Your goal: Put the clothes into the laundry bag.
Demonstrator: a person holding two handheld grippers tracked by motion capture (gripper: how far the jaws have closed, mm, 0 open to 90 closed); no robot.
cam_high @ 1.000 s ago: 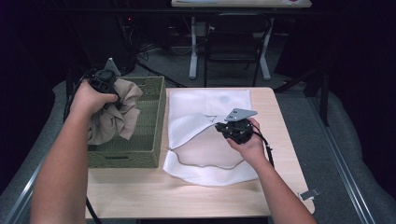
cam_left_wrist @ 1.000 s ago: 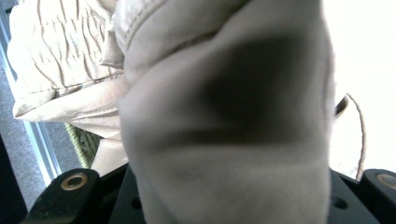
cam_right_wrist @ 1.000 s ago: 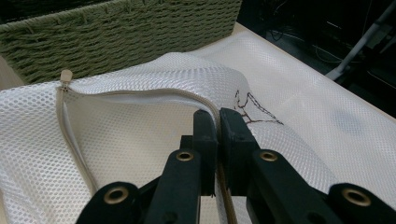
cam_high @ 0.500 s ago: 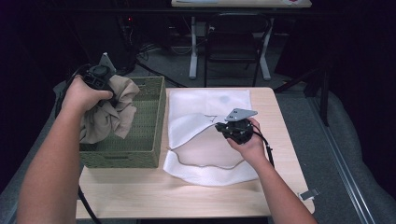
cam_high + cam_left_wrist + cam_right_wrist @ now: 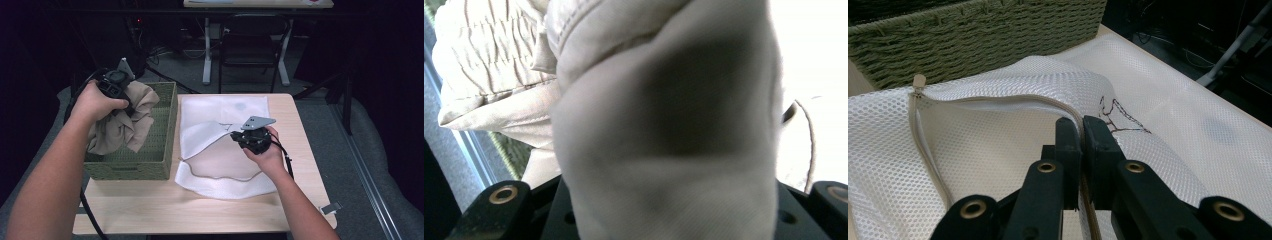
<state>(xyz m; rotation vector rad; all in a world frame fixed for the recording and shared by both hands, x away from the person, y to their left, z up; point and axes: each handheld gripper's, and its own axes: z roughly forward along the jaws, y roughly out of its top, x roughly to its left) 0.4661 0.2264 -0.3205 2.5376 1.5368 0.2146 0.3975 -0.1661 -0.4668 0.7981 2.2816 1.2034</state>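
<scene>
Beige garment raised higher; right gripper pinching mesh bag's zipper edge.

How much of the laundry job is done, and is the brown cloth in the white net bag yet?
Not yet. Done: the right hand-held gripper is shut on the zipper edge of the mesh bag, lifting its mouth open. In hand: the left hand-held gripper holds the beige garment bunched above the green basket. Left, most likely: carrying the garment over, pushing it inside and zipping the bag.
</scene>
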